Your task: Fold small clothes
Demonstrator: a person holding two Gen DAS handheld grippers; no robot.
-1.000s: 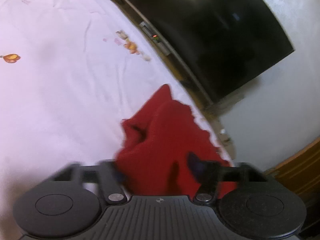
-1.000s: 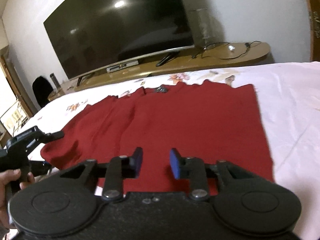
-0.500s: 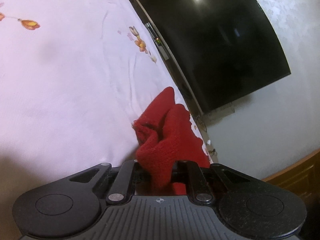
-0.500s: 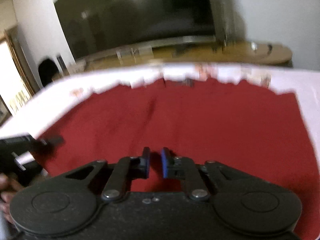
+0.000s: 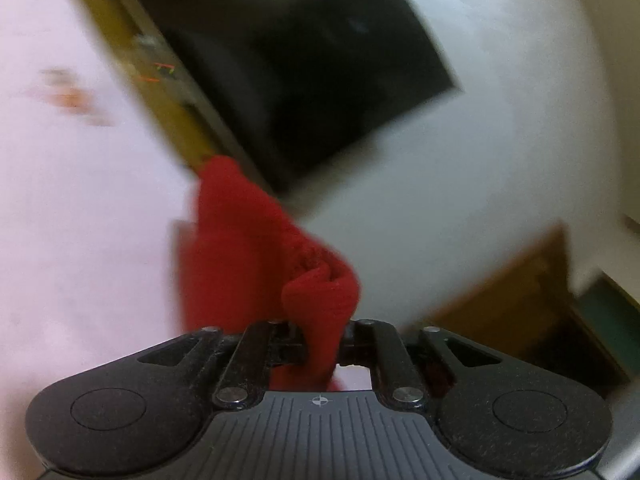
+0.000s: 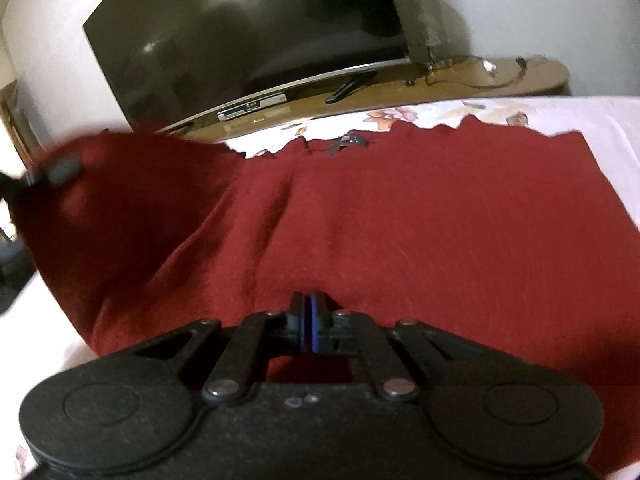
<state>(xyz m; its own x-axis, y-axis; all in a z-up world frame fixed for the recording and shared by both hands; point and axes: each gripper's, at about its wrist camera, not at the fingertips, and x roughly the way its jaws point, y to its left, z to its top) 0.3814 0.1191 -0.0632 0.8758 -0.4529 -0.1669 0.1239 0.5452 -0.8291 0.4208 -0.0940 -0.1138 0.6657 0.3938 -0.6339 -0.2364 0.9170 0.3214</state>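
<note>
Both grippers are closed: the left gripper [image 5: 320, 344] pinches a bunched fold of the red garment [image 6: 400, 220], the cloth squeezed between its jaws and rising in a crumpled lump just beyond them, while the right gripper [image 6: 310, 322] has its blue pads pressed flat together at the garment's near edge; whether any cloth is caught between them I cannot tell. Most of the garment lies spread flat on the bed sheet [image 6: 600, 120], its scalloped far edge close to the sheet's far side, with a small dark button [image 6: 352, 142] near the middle of that edge. Its left end is lifted off the sheet, held up where the left gripper shows as a dark blurred shape at the left rim of the right wrist view. Beyond the bed runs a low wooden shelf [image 6: 500, 76] bearing a large dark TV [image 6: 240, 32] and a set-top box [image 6: 252, 106], with a white wall [image 5: 500, 140] behind.
</note>
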